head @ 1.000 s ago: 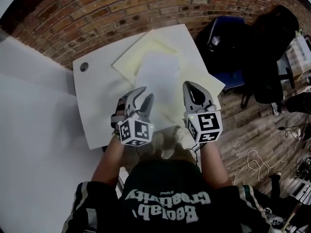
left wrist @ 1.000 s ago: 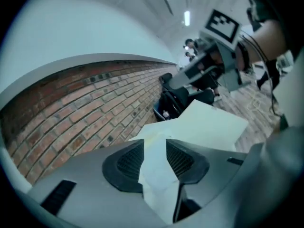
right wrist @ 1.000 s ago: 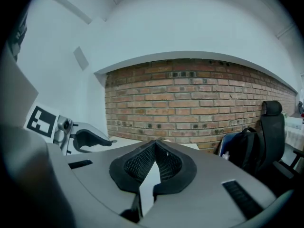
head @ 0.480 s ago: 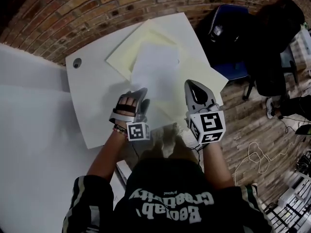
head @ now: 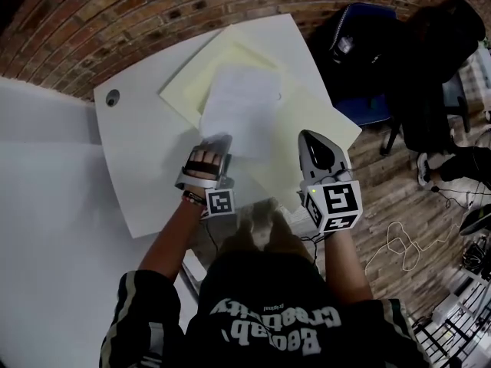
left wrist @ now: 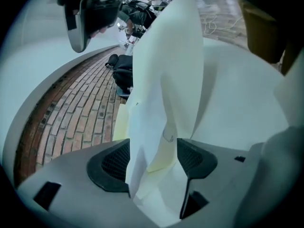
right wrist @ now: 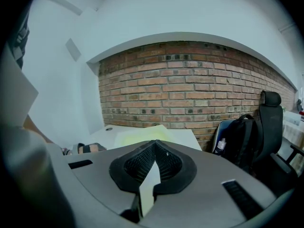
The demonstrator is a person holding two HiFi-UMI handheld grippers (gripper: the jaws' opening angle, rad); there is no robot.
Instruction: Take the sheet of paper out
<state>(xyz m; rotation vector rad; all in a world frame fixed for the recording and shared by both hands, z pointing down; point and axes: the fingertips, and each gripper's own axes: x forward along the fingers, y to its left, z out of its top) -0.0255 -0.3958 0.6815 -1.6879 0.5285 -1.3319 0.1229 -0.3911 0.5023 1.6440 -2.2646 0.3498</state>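
Note:
A white sheet of paper [head: 242, 110] lies on a pale yellow folder [head: 188, 90] on the white table [head: 146, 152]. My left gripper [head: 219, 142] is low at the sheet's near left corner. In the left gripper view its jaws [left wrist: 152, 158] have just been opening and stand wide apart. The sheet [left wrist: 166, 70] and a bit of yellow folder run loosely between the pads without being pressed. My right gripper [head: 311, 138] hovers over the folder's right side. It is shut [right wrist: 154, 163] on a thin pale edge of the folder [right wrist: 148, 186].
A round cable hole [head: 113, 96] is at the table's far left corner. A white partition [head: 46, 205] runs along the left, and a brick wall [head: 153, 14] stands behind. A dark backpack on a blue chair [head: 368, 60] is at the right, with cables [head: 399, 244] on the wooden floor.
My left gripper has dropped toward the table and rolled, and its jaws have spread apart around the paper. The right gripper has sunk a little.

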